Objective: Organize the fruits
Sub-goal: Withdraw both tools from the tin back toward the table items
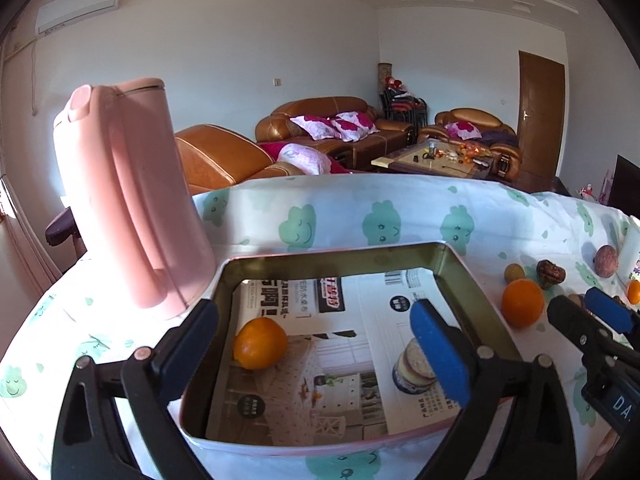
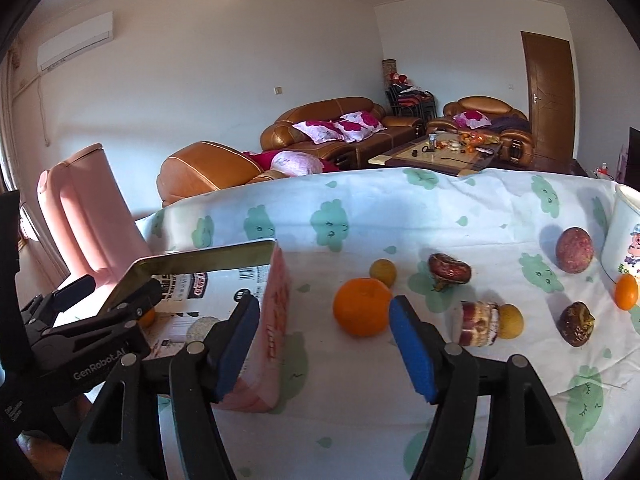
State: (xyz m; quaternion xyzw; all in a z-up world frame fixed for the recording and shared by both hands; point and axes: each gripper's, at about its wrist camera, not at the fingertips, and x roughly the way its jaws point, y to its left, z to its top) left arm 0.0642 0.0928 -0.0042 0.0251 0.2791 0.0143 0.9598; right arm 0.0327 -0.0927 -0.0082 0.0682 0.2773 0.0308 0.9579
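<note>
A pink-sided metal tin [image 1: 452, 268] lined with printed paper holds one orange [image 1: 260, 343]. My left gripper [image 1: 316, 344] is open and empty, hovering over the tin. It shows at the left in the right wrist view [image 2: 116, 294]. My right gripper [image 2: 324, 344] is open and empty, just in front of a loose orange [image 2: 362, 307] on the cloth right of the tin [image 2: 276, 320]. It also shows in the left wrist view [image 1: 588, 306], beside that orange [image 1: 522, 303]. Small yellow fruits [image 2: 383, 272], dark wrinkled fruits [image 2: 449, 269] and a purple passion fruit [image 2: 574, 249] lie further right.
A pink kettle [image 1: 128, 200] stands left of the tin. A white cartoon cup [image 2: 624, 232] stands at the far right with a small orange [image 2: 626, 291] by it. A small jar-like item [image 2: 478, 324] lies among the fruits. The table's far edge faces sofas.
</note>
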